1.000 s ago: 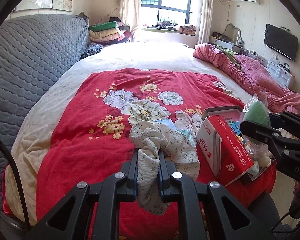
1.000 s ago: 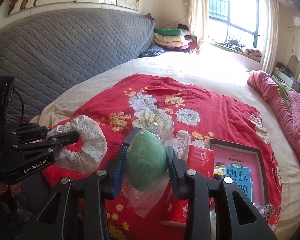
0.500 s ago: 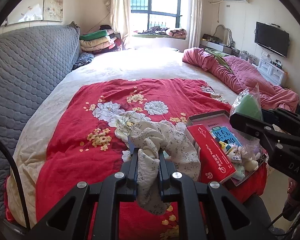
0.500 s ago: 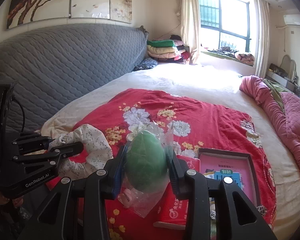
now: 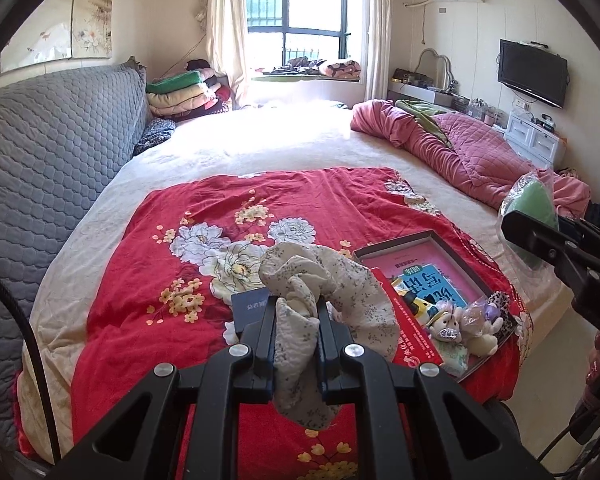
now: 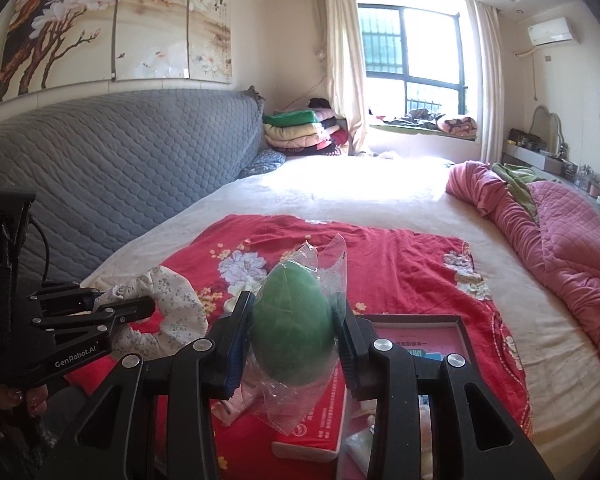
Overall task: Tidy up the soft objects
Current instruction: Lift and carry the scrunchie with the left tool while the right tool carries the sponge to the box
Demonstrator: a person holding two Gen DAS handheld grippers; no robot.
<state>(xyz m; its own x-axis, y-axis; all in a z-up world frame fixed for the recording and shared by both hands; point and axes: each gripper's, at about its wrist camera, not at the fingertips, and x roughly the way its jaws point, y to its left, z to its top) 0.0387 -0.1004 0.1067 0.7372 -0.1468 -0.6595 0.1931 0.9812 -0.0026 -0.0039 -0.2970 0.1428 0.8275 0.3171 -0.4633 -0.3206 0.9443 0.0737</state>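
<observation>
My left gripper [image 5: 296, 304] is shut on a white floral fabric ring [image 5: 324, 292], held above the red flowered blanket [image 5: 188, 240]; the ring also shows in the right wrist view [image 6: 168, 312] with the left gripper [image 6: 140, 304]. My right gripper [image 6: 292, 312] is shut on a green egg-shaped soft object in clear plastic wrap [image 6: 294, 332]. It also shows at the right edge of the left wrist view [image 5: 534, 204], held by the right gripper [image 5: 540, 236].
A dark open box [image 5: 432, 240] with a pink-blue book and small plush toys [image 5: 464, 324] lies on the blanket's right side, a red carton [image 5: 412, 332] leaning on it. A dark blue booklet [image 5: 250, 308] lies below the ring. Grey padded headboard [image 5: 48, 160] at left, pink quilt [image 5: 460, 152] at right.
Both grippers have lifted and pulled back with their objects; the bed looks lower and farther. The box contents and a dark booklet under the ring have come into view.
</observation>
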